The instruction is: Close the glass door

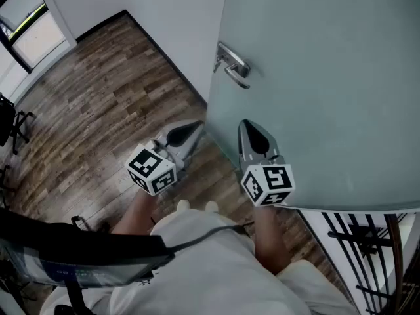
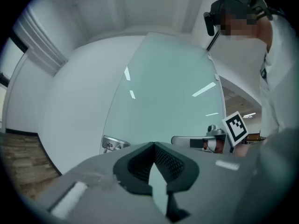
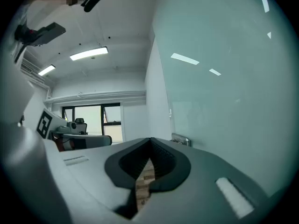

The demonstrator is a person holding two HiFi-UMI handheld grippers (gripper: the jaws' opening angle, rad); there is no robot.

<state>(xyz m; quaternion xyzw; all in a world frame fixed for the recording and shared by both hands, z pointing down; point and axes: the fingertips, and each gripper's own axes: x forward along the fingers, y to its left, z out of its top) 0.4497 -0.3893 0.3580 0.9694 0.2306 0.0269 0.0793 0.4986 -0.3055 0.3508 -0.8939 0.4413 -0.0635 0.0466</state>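
The frosted glass door (image 1: 328,77) fills the right of the head view, with a metal lever handle (image 1: 231,65) near its left edge. My right gripper (image 1: 244,123) is shut and empty. It is held level below the handle, close to the glass; whether it touches I cannot tell. My left gripper (image 1: 199,126) is also shut and empty, just left of the door's edge. The left gripper view shows the glass door (image 2: 163,97), its handle (image 2: 113,143) and the right gripper (image 2: 198,141) beside it. In the right gripper view the handle (image 3: 181,139) lies just past the shut jaws.
A white wall (image 1: 164,18) meets the door's left edge. Wood-plank floor (image 1: 85,117) stretches to the left, with a window (image 1: 29,31) and a black chair (image 1: 10,126) at the far left. A black railing (image 1: 367,254) stands at the lower right.
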